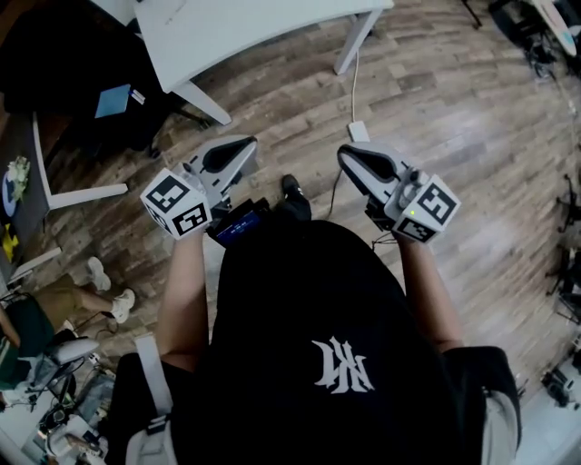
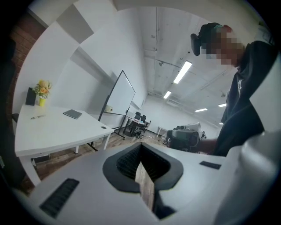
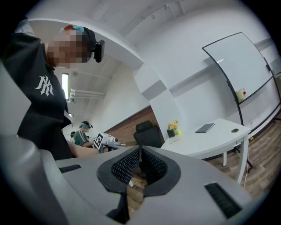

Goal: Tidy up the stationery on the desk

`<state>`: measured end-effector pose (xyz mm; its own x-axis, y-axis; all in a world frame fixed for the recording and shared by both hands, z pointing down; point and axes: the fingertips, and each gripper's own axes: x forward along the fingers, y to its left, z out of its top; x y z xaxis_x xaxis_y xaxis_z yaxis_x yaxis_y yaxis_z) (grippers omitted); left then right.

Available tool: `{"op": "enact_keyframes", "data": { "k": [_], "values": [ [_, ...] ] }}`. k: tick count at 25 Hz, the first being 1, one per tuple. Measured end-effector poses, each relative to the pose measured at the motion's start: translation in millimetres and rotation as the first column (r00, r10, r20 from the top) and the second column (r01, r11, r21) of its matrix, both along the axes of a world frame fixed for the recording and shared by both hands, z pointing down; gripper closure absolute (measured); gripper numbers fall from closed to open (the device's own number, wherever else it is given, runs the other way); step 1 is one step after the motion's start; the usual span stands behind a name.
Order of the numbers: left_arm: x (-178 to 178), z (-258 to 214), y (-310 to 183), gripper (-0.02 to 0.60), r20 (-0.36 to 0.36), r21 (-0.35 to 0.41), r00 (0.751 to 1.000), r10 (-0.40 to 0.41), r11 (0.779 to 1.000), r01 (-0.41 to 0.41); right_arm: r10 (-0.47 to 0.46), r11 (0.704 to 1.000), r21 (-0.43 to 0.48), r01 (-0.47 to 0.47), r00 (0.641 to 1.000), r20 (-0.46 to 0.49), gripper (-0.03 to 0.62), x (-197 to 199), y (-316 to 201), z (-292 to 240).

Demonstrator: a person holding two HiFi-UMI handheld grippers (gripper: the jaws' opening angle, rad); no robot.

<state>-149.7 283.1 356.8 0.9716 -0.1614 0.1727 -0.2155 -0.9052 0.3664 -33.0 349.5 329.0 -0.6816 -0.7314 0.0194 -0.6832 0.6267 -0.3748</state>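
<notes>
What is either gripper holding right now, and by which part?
Nothing is held. The left gripper and the right gripper both have their jaws closed together, empty.

Wood-plank floor (image 1: 472, 136), matt white desk (image 1: 254, 27), ribbed black pads (image 3: 124, 167) prob. rubber.

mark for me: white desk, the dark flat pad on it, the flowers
white desk (image 2: 57, 129), left gripper view, bare tabletop near the front edge
dark flat pad (image 2: 72, 114), left gripper view, middle of its top face
flowers (image 2: 42, 89), left gripper view, on the blooms
</notes>
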Motion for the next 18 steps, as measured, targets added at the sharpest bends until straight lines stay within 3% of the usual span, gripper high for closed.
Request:
{"op": "enact_keyframes", "data": {
  "k": [6,18],
  "values": [
    [7.1,-2.1,-64.2,0.58,-0.03,-0.005,0.999,-0.012,1.0,0.012,-0.011,1.0,0.01,0.012,0.999,-0.044,0.551,6.6,-66.9,-8.0],
    [16.4,9.5,-132.8,0.58,-0.054,-0.074,0.998,-0.043,0.996,0.039,-0.016,0.999,-0.052,0.016,1.0,-0.005,0.551,20.3,-130.3,7.0]
  ]
}}
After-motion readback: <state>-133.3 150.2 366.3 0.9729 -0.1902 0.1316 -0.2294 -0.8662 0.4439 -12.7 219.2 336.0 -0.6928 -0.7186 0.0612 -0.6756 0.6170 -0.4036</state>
